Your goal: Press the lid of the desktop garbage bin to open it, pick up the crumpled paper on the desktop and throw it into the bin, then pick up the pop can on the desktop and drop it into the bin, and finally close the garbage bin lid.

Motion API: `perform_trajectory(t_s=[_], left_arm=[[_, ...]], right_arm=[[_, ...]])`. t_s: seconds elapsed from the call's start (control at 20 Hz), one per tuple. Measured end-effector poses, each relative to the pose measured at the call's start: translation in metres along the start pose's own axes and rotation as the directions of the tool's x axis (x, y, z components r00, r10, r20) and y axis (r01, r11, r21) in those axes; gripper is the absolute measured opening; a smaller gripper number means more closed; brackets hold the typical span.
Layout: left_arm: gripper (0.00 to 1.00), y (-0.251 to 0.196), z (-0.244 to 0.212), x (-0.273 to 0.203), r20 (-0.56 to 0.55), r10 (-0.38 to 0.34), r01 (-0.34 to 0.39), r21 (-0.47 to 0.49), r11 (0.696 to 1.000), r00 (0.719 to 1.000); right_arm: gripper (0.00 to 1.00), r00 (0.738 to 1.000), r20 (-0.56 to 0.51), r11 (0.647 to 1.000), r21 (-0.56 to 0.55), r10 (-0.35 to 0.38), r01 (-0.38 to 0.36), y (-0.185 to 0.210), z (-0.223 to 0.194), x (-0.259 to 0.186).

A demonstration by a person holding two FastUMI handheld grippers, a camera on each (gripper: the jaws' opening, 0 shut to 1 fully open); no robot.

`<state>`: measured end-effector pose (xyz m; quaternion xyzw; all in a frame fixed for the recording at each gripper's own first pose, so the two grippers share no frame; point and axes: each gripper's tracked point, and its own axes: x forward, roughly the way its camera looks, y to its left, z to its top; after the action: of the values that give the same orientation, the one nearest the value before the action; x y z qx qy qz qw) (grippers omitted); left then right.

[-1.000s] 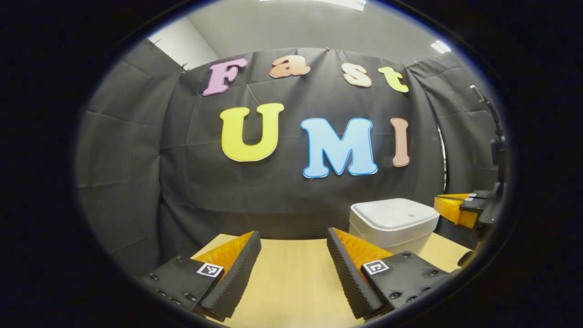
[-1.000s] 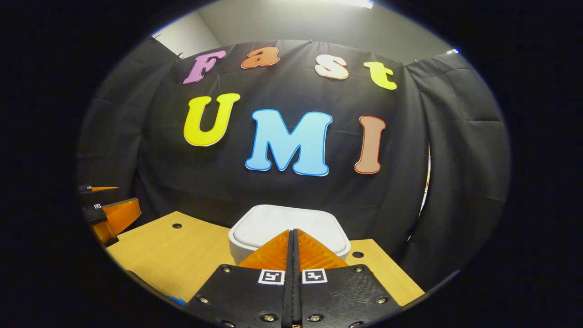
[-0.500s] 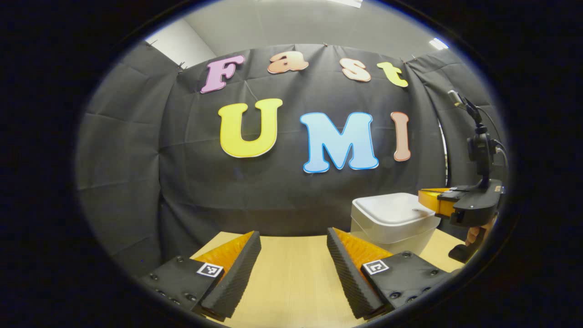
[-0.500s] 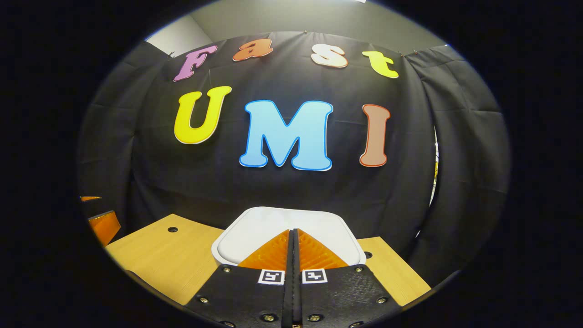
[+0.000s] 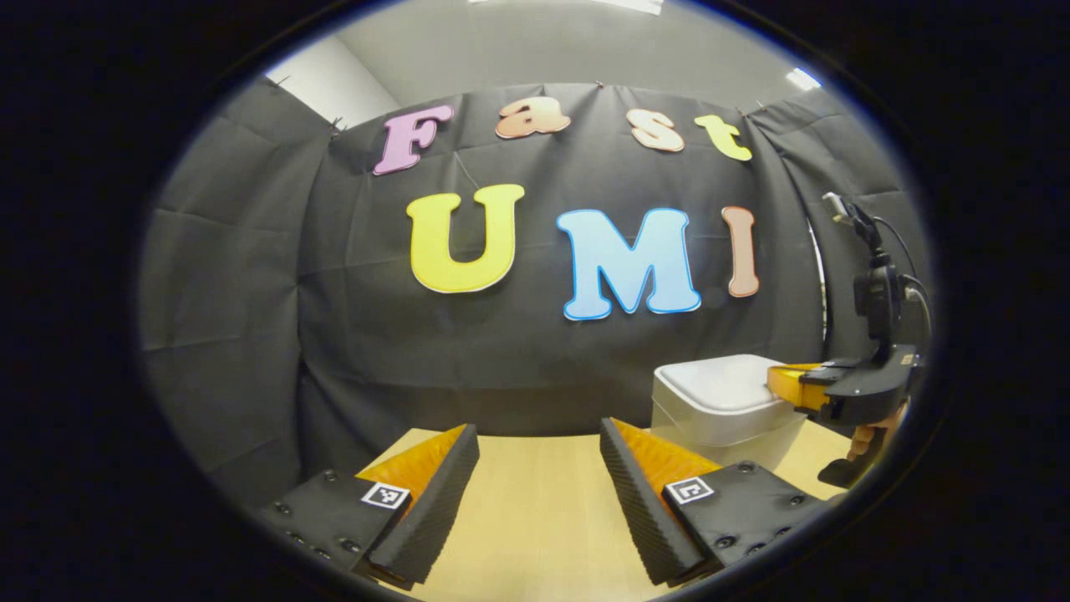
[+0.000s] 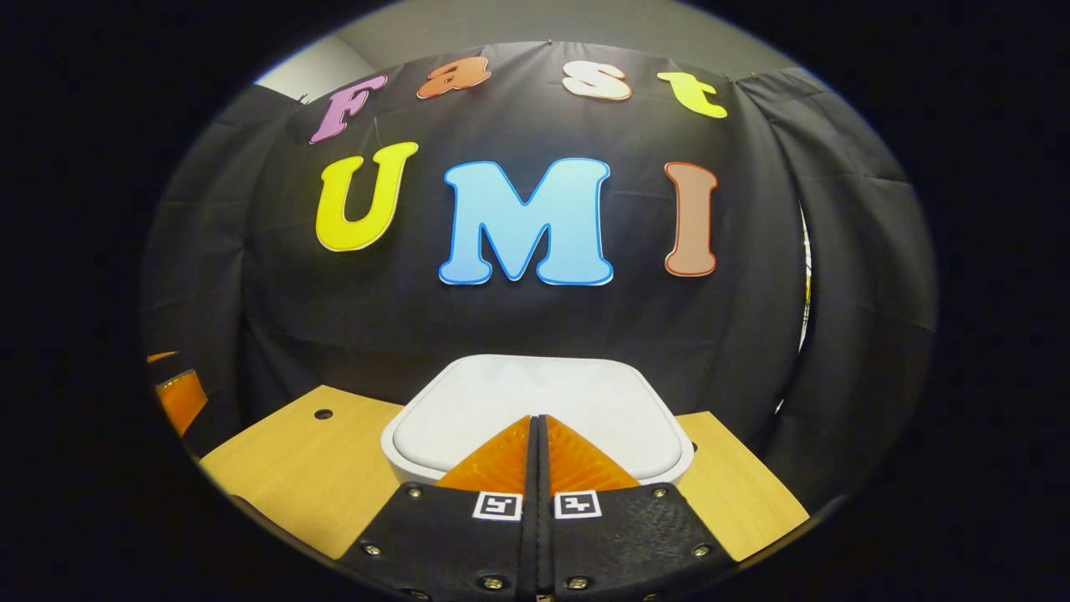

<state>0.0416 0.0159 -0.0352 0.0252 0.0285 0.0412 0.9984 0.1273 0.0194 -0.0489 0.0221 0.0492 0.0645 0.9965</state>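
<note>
The right gripper (image 6: 537, 420), fingers pressed together and holding nothing, has moved forward over the white garbage bin lid (image 6: 535, 400) on the wooden worktop (image 6: 284, 468); the lid is still down, so pressing looks imminent. The left gripper (image 5: 539, 468) waits with fingers wide, well left of the bin.

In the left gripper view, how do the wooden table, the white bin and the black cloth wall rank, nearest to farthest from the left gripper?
1. Wooden table: directly under the open left gripper.
2. White bin: ahead on the right, lid closed.
3. Black cloth wall: at the back, behind the bin.
</note>
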Motion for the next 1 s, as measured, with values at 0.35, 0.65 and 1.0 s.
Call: perform_trajectory(t_s=[0.35,0.65,1.0], left_arm=[[0.98,-0.008,0.002,0.000,0.002,-0.008,0.008,-0.008,1.000,1.000],[0.97,-0.010,0.007,-0.009,0.020,-0.002,0.002,0.004,1.000,1.000],[0.97,-0.005,0.014,-0.017,0.034,0.023,-0.023,0.004,1.000,0.999]], right_arm=[[0.00,0.998,0.027,0.991,0.120,0.050,-0.053,0.000,0.000,0.002],[0.00,1.000,0.030,0.996,0.092,0.001,-0.004,-0.002,0.012,0.001],[0.00,0.986,0.161,0.997,0.076,-0.039,0.027,-0.009,0.059,-0.006]])
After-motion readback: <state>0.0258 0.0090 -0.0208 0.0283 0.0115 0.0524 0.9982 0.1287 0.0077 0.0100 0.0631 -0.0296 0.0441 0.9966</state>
